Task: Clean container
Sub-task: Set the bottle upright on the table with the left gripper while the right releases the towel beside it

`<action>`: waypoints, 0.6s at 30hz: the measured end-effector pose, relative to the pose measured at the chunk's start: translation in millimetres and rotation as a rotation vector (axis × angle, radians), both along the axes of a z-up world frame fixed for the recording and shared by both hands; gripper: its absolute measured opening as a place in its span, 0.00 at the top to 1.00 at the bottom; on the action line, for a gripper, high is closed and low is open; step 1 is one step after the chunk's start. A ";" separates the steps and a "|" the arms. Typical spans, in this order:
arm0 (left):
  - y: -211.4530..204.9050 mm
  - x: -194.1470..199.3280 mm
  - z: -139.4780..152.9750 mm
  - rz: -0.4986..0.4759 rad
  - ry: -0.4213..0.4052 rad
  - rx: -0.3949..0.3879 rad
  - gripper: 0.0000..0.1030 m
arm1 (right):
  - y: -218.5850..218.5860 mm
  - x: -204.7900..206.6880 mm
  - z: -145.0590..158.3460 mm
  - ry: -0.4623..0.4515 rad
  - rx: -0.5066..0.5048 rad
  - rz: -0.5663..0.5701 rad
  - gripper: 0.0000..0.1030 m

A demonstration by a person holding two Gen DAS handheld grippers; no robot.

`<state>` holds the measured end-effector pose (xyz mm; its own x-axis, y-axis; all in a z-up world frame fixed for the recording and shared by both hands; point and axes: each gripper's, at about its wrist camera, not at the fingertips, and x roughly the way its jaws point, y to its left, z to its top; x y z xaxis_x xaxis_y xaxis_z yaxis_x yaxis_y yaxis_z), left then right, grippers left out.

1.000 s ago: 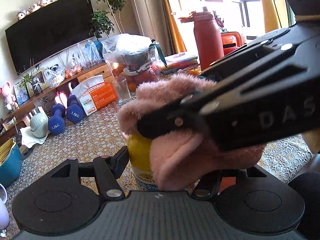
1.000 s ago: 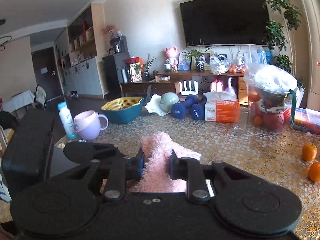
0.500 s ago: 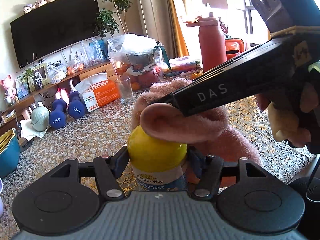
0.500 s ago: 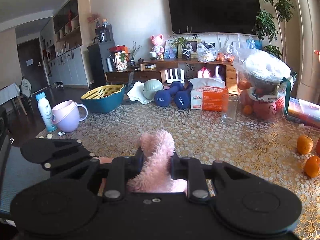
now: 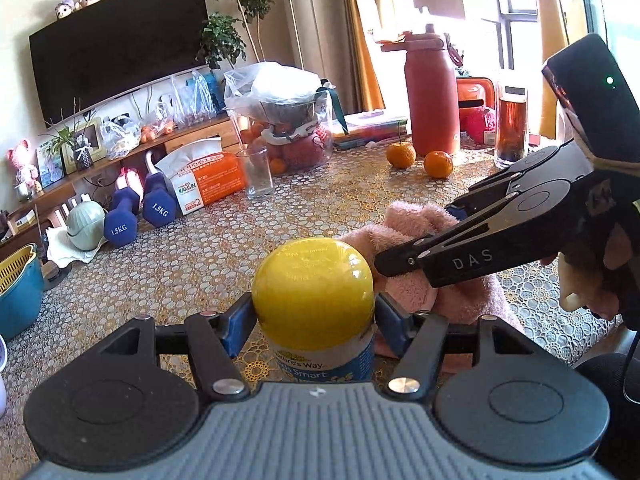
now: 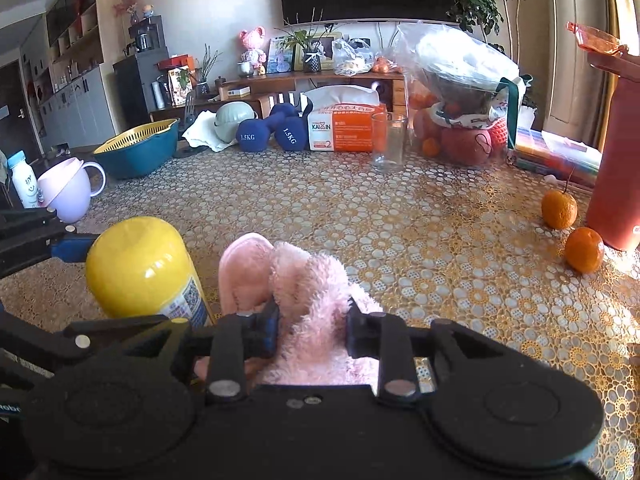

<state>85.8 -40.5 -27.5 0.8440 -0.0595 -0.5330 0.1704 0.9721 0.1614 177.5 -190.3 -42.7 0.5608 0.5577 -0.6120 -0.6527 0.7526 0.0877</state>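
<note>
A supplement bottle (image 5: 316, 304) with a round yellow cap and a blue-and-white label stands between my left gripper's (image 5: 314, 326) blue pads, which are shut on it. In the right wrist view the same bottle (image 6: 140, 268) sits at the lower left. A fluffy pink cloth (image 6: 308, 300) is pinched in my right gripper (image 6: 310, 330). In the left wrist view that cloth (image 5: 416, 248) and the right gripper (image 5: 384, 262) lie just right of the bottle's cap, close beside it and off its top.
A lace-patterned tablecloth (image 6: 440, 248) covers the table. On it stand an empty glass (image 6: 388, 142), a tissue box (image 6: 344, 124), blue dumbbells (image 6: 256, 132), a bagged fruit bowl (image 6: 464, 92), two oranges (image 6: 572, 228), a tall red flask (image 5: 430, 92), a lilac mug (image 6: 68, 188) and a teal basket (image 6: 136, 148).
The right gripper has drawn the pink cloth off the yellow cap and down to the bottle's right side. The whole cap now shows. The left gripper kept hold of the bottle.
</note>
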 end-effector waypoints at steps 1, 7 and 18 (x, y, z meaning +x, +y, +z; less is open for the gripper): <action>-0.1 -0.1 -0.6 0.003 0.004 0.001 0.36 | 0.8 -2.3 1.6 -0.008 -0.006 -0.003 0.56; 0.9 -3.4 1.5 0.013 0.009 -0.020 0.25 | -0.6 -13.8 10.1 -0.037 -0.011 0.000 0.39; 5.6 -22.4 17.2 0.059 -0.005 -0.103 0.20 | -30.2 -45.3 33.3 -0.049 0.087 -0.034 0.21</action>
